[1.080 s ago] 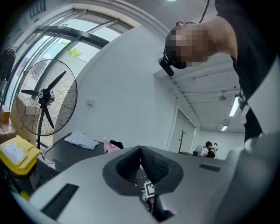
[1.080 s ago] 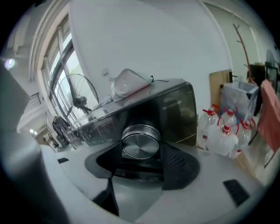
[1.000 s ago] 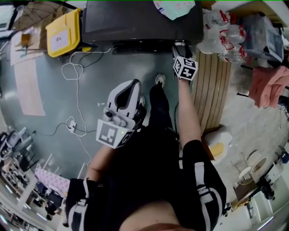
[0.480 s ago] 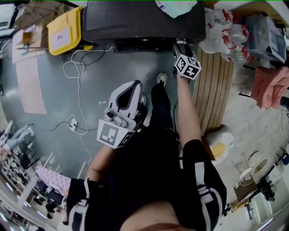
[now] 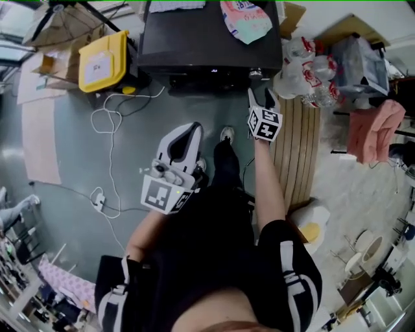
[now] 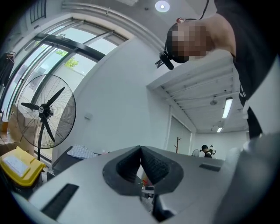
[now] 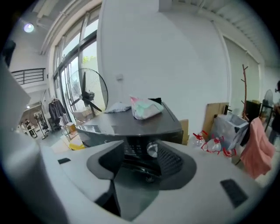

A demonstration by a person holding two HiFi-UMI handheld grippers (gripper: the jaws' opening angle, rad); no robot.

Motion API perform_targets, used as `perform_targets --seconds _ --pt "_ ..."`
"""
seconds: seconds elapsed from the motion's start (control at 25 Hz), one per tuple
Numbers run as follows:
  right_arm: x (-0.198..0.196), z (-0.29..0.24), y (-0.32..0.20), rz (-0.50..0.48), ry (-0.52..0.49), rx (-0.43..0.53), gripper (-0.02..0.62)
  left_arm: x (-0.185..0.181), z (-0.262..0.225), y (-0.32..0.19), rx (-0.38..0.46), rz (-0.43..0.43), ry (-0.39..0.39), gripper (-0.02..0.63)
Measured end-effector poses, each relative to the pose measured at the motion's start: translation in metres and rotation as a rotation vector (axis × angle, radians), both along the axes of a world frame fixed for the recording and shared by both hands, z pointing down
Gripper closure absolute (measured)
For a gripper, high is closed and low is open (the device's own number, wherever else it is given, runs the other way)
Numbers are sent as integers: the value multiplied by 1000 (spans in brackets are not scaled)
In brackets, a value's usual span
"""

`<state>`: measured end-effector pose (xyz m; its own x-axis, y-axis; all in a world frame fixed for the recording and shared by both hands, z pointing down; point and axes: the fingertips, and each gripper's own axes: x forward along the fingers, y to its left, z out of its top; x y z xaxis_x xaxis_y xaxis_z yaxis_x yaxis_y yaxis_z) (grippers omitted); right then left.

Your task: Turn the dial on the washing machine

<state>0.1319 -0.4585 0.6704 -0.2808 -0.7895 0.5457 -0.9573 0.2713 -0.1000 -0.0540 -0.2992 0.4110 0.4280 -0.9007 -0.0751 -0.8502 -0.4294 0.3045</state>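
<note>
in front of the washing machine, a dark box by the wall with a pale bag on its lid, the person stands on the floor with a tool in each hand. the right gripper points a little downward at the front panel. its jaws are apart and have just been closing a little, and they touch nothing. the dial, a small silver knob on the right part of the panel, shows in the gap between them, but it is still some way ahead. in the head view this gripper is near the right front corner of the machine, not yet at it. the left gripper is close to the person's body. its jaws are together at the tips, with nothing in them, and it looks past the machine to a fan and the wall.

the step in hand seems to be the approach; the turning is not yet begun. the next move probably asks the right gripper to go forward until the knob sits between the pads, centred. then it must close on the rim, and only after that roll the wrist. the knob looks small and smooth, so a grip off centre may slip.
</note>
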Motion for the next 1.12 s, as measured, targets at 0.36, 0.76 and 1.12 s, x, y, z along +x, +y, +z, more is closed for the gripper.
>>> perform_targets --seconds 0.36,0.76,1.12 --pt "-49 -237 166 -26 -107 292 534 -53 -77 109 104 21 -6 584" --pt "-51 -298 288 -64 -154 325 569 -45 -87 165 62 -22 -4 584" --pt "-36 -278 300 -98 -141 297 571 -16 -67 165 25 -22 -44 584"
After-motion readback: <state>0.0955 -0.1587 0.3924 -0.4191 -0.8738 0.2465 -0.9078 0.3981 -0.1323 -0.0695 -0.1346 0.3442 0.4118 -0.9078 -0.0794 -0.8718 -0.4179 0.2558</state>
